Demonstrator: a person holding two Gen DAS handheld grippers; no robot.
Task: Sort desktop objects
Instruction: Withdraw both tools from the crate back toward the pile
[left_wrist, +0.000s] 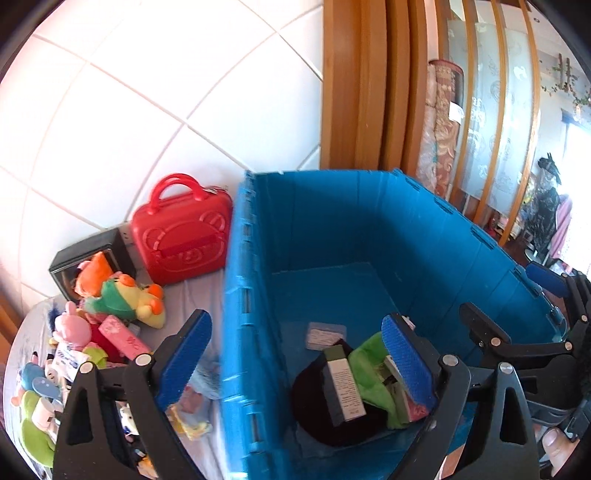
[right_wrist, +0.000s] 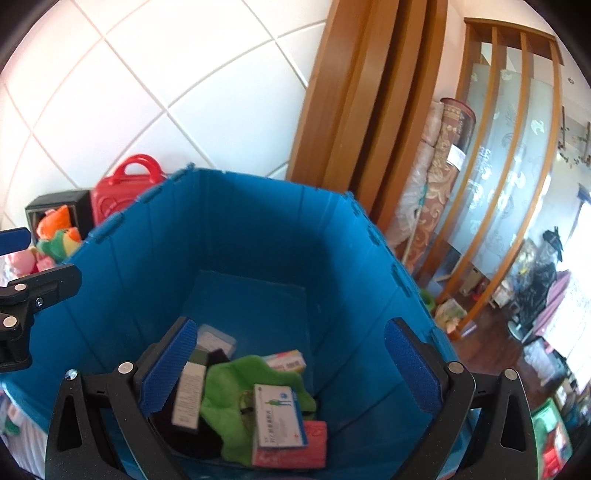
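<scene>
Both my left gripper (left_wrist: 295, 363) and right gripper (right_wrist: 291, 367) hang released and empty over the blue crate (left_wrist: 369, 221); remaining plush toys (left_wrist: 125, 299), left of frame beside the crate, look soft and light, best pinched mid-body.

Crate (right_wrist: 258, 236): blue. Inside it: green cloth (right_wrist: 236, 391), white-and-blue box (right_wrist: 279, 417), pink box (right_wrist: 314, 443). Beside crate: red case (left_wrist: 181, 236), embossed bear pattern.

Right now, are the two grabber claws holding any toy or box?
No, nothing is held. The left gripper and the right gripper are both wide open above the blue bin, with nothing pressed between their pads.
</scene>
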